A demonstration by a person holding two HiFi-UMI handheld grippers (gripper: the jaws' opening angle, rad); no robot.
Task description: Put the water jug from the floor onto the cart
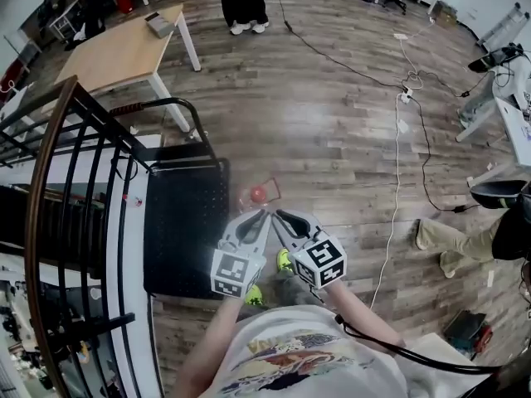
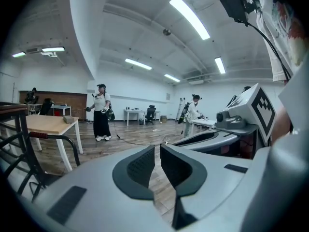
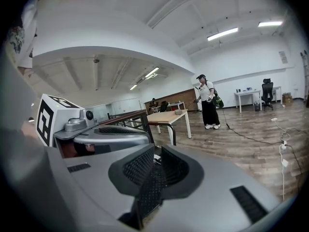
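The left gripper (image 1: 262,215) and right gripper (image 1: 280,215) are side by side, tips nearly meeting, each with its jaws pressed together on nothing. Just beyond the tips the water jug (image 1: 258,194) (red cap showing, seen only in the head view) sits on the wood floor (image 1: 332,123) beside the right edge of the black cart (image 1: 187,222). A railing (image 1: 58,156) hems the cart's left side. Open floor runs right and ahead to a table (image 1: 124,52) and a standing person (image 1: 242,2), whom both gripper views also show.
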